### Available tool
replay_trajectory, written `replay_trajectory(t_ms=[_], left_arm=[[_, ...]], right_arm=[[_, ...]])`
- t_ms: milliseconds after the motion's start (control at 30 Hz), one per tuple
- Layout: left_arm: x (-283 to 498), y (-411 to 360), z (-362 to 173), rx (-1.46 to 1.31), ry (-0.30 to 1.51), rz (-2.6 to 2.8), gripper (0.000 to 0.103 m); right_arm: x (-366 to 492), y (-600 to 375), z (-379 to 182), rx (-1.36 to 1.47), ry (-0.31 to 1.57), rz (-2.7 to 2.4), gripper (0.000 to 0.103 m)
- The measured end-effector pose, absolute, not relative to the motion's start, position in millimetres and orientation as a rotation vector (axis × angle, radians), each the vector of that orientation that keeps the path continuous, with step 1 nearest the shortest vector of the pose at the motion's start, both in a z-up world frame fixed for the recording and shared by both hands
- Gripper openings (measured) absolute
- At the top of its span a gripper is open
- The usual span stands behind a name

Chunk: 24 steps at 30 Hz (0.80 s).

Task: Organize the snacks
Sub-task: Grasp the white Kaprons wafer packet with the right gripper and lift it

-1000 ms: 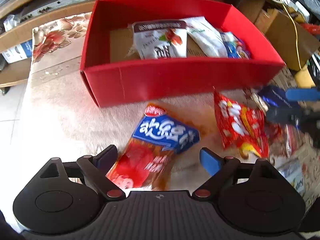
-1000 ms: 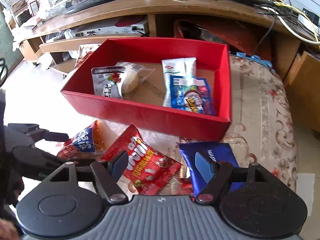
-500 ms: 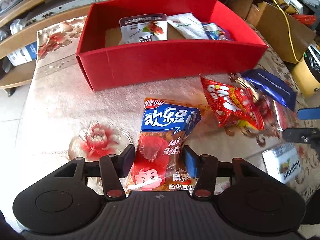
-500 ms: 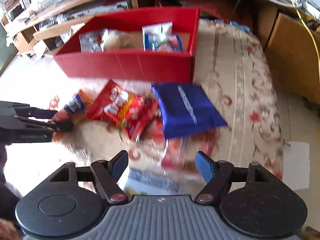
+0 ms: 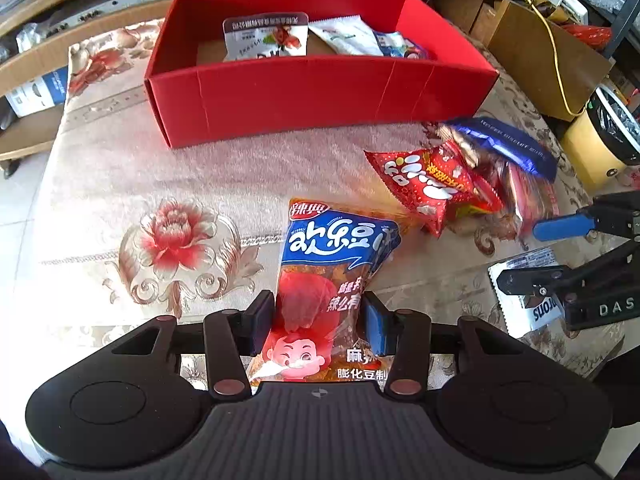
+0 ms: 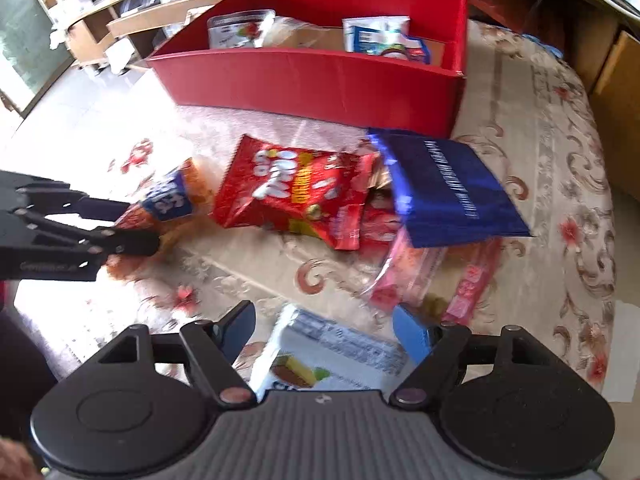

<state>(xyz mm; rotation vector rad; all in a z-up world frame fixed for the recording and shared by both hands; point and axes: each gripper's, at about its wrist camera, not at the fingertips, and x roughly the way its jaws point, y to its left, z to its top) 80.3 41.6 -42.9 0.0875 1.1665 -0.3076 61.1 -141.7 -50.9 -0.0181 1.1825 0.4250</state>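
My left gripper [image 5: 318, 314] pinches a red and blue snack bag [image 5: 340, 244] at its waist, and its jaws are still closing on it. The bag lies on the floral tablecloth in front of the red box [image 5: 320, 92], which holds several packets. My right gripper [image 6: 325, 326] hovers over a white packet [image 6: 320, 356]; its jaws are opening and the pads stand clear of the packet's sides. Beyond it lie a red snack bag [image 6: 296, 188], a dark blue packet [image 6: 448, 188] and clear pink packets [image 6: 412, 272]. The right wrist view shows the left gripper [image 6: 120, 224] at the left.
The tablecloth [image 5: 180, 240] runs to the table's left edge over a pale floor. Wooden shelves and cables stand behind the red box. A cardboard box [image 5: 540, 52] and a yellow bin [image 5: 596, 144] sit off the table's right side.
The left jaws have closed from wide apart onto the red and blue bag. The right gripper has drawn back from the blue packet to the white packet, its jaws a little wider.
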Motion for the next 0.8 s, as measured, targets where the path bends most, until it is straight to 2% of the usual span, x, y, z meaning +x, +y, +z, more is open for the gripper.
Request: replay_trajectory(t_ms=[233, 467, 567, 700, 733, 800], left_arm=[[84, 42, -44, 0.074, 1.174, -0.304, 0.058], [83, 41, -42, 0.096, 1.168, -0.297, 0.062], [83, 41, -45, 0.115, 1.161, -0.292, 0.069], [82, 33, -50, 0.164, 1.150, -0.291, 0.082], [82, 30, -51, 0.176, 1.147, -0.291, 0.084], [82, 27, -53, 0.204, 1.140, -0.284, 0.086]], right_arm=[[22, -136, -54, -0.005, 1.290, 0.493, 0.074], [6, -110, -57, -0.172, 1.261, 0.502, 0.074], [4, -100, -60, -0.230, 1.228, 0.492, 0.076], [-1, -92, -63, -0.268, 1.205, 0.497, 0.092], [-2, -90, -64, -0.265, 1.203, 0.498, 0.097], [-8, -89, -65, -0.243, 1.208, 0.502, 0.102]])
